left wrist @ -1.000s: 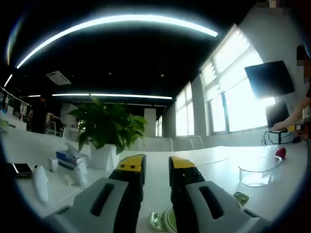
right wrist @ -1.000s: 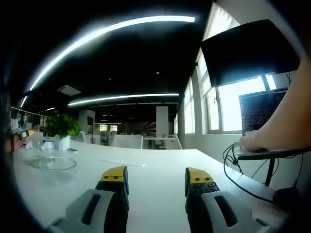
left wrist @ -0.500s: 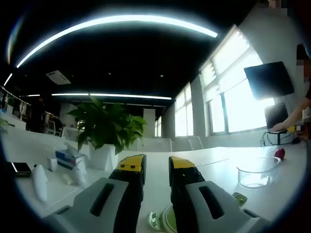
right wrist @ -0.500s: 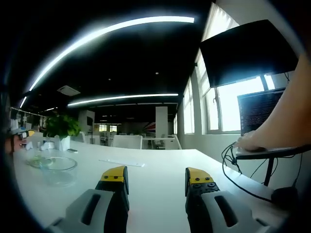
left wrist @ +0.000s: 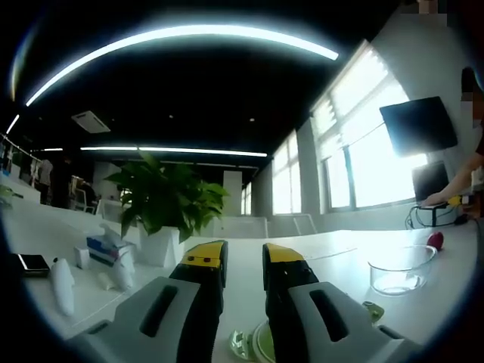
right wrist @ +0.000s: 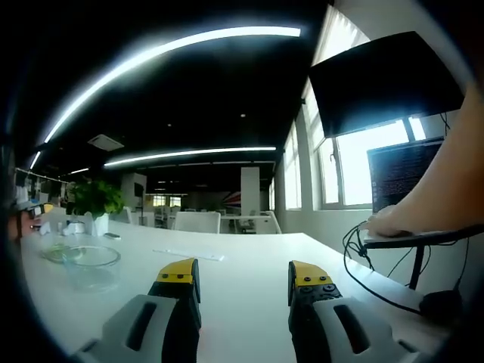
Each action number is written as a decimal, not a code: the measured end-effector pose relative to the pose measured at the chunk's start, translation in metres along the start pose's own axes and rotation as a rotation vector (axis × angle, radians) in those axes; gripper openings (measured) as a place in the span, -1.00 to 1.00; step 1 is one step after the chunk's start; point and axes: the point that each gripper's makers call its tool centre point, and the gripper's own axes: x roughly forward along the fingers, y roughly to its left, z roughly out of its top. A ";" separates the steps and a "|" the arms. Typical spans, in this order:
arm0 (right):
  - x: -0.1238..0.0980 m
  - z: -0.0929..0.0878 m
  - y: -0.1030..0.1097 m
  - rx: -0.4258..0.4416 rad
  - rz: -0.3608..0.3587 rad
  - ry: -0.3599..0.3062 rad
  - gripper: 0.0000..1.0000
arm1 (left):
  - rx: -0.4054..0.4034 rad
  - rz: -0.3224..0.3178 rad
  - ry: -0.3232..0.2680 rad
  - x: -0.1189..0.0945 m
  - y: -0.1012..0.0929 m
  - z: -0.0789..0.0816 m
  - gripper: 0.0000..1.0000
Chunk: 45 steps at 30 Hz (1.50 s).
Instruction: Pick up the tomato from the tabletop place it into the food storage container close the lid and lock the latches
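In the left gripper view, the left gripper (left wrist: 243, 255) sits low over the white counter (left wrist: 333, 253). Its jaws stand close together with only a thin gap, and nothing is between them. Right under the jaws lies a green lid (left wrist: 261, 344), partly hidden by them. A little further on the right stands a clear glass container (left wrist: 399, 269), with nothing in it. Past it, near the far edge of the counter, lies a small red thing, likely the tomato (left wrist: 435, 240). It is well apart from the container. On the left are a white remote (left wrist: 63, 283), a phone (left wrist: 33, 262) and a tissue box (left wrist: 103, 248). Behind them is a leafy green plant (left wrist: 168, 195) in a white pot.

In the right gripper view, the right gripper (right wrist: 244, 274) has its jaws set wide apart and they hold nothing. The glass container (right wrist: 91, 261) stands off to the left on the counter. On the right, a person's hand (right wrist: 401, 218) rests on a laptop (right wrist: 405, 181). A dark screen (right wrist: 386, 79) hangs above it by the windows.
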 end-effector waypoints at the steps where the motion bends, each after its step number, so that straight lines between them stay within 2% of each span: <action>1: 0.000 0.000 0.000 -0.002 0.000 0.001 -0.17 | 0.000 0.000 0.001 0.000 0.000 0.000 -0.61; 20: -0.001 -0.001 -0.002 -0.004 -0.003 0.003 -0.17 | 0.000 0.003 -0.004 0.000 0.001 0.002 -0.62; 29: -0.003 0.000 0.001 -0.002 0.001 0.002 -0.17 | 0.006 -0.013 -0.012 0.004 -0.003 0.007 -0.62; 45: -0.010 0.000 -0.001 -0.001 -0.010 0.005 -0.18 | -0.019 -0.028 -0.017 0.003 -0.007 0.005 -0.62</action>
